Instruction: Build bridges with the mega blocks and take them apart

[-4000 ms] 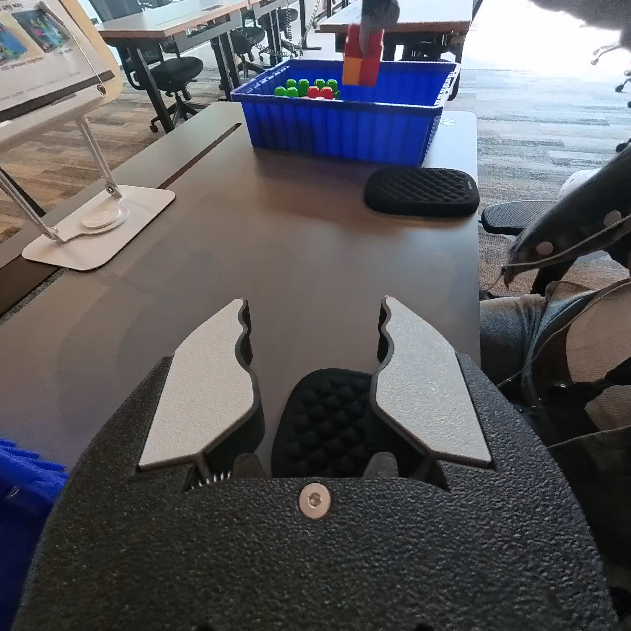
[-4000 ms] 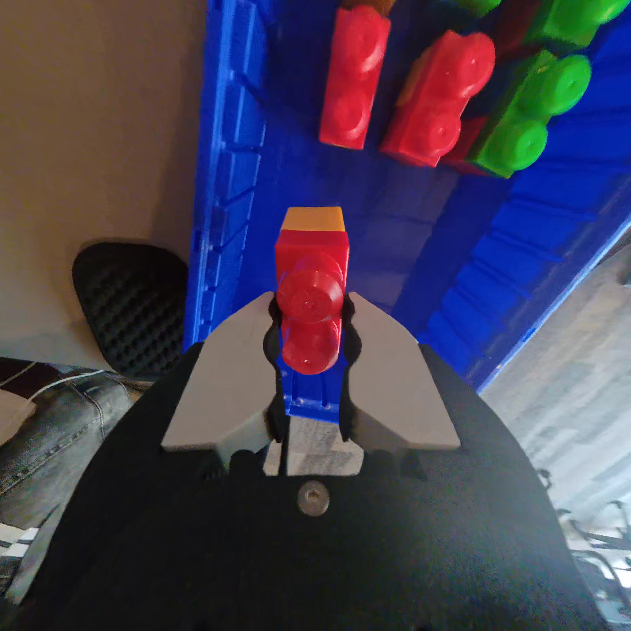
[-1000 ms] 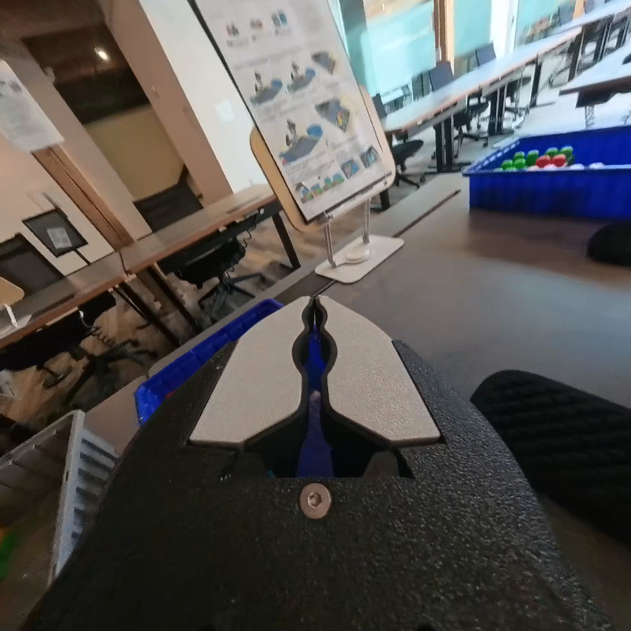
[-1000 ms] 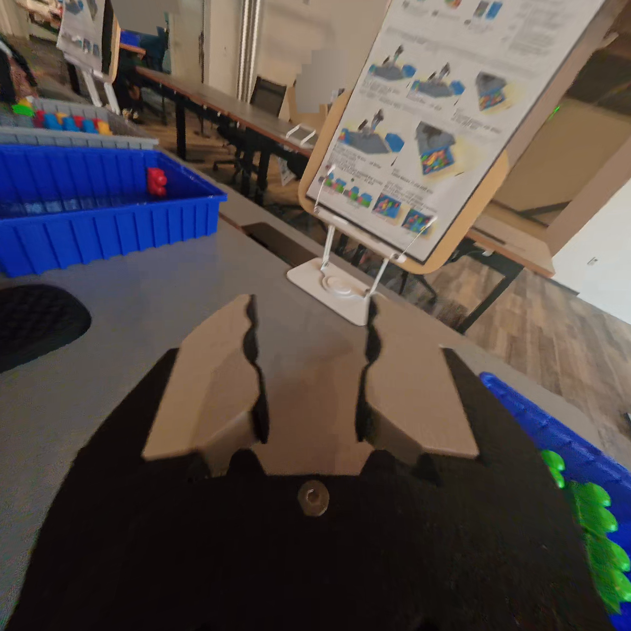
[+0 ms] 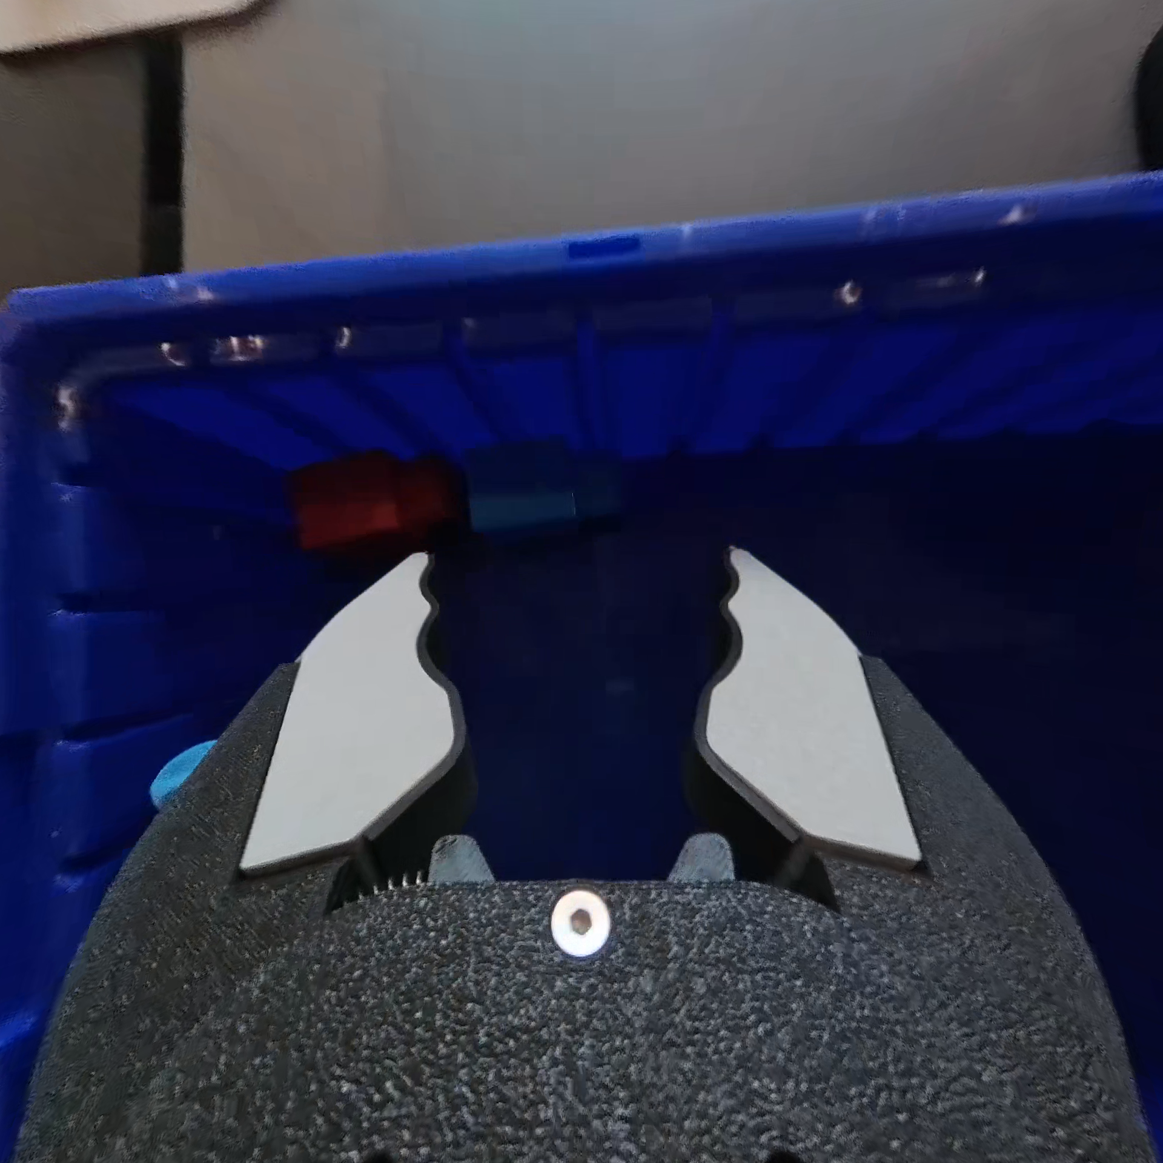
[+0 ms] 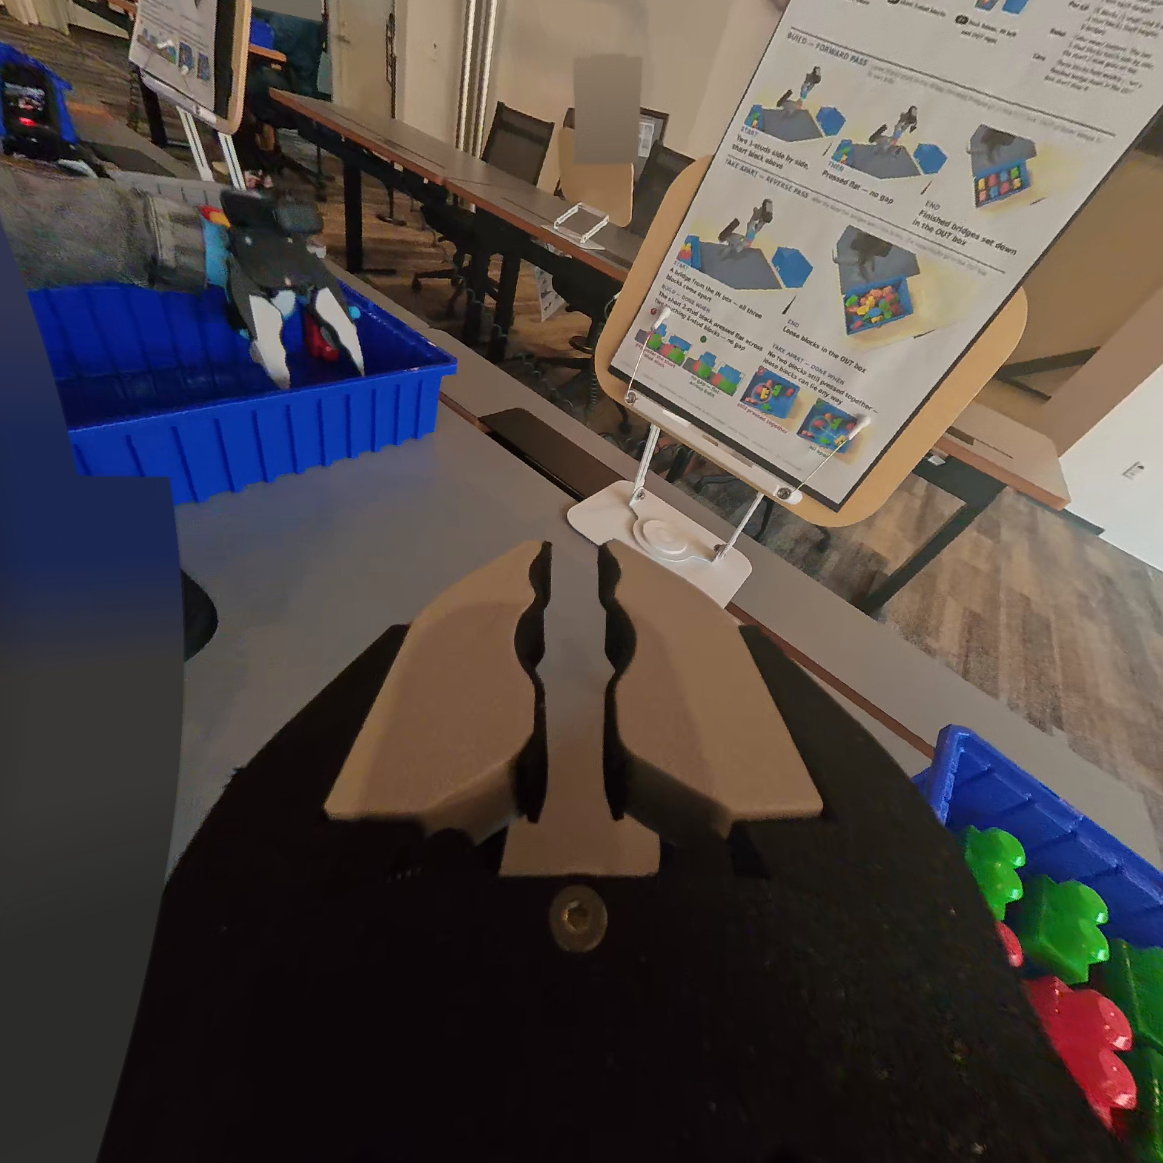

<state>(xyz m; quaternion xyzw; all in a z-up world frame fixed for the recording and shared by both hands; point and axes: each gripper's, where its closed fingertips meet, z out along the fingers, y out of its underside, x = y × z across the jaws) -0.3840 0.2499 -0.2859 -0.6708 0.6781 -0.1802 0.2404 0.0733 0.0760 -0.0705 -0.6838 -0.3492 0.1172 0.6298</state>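
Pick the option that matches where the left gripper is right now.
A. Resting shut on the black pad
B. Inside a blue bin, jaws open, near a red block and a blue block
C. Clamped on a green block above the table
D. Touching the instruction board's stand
B: the left gripper points into the blue bin with jaws apart and empty, a red block and a blue block ahead.

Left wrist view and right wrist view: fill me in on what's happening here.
A person is working with mega blocks, holding a tool in each hand. The left tool is open and empty, pointing down into a blue bin where a red block and a blue block lie against the far wall. The right tool hangs over the grey table, holding nothing, its jaws only narrowly apart. Beside it, another blue bin holds green and red blocks.
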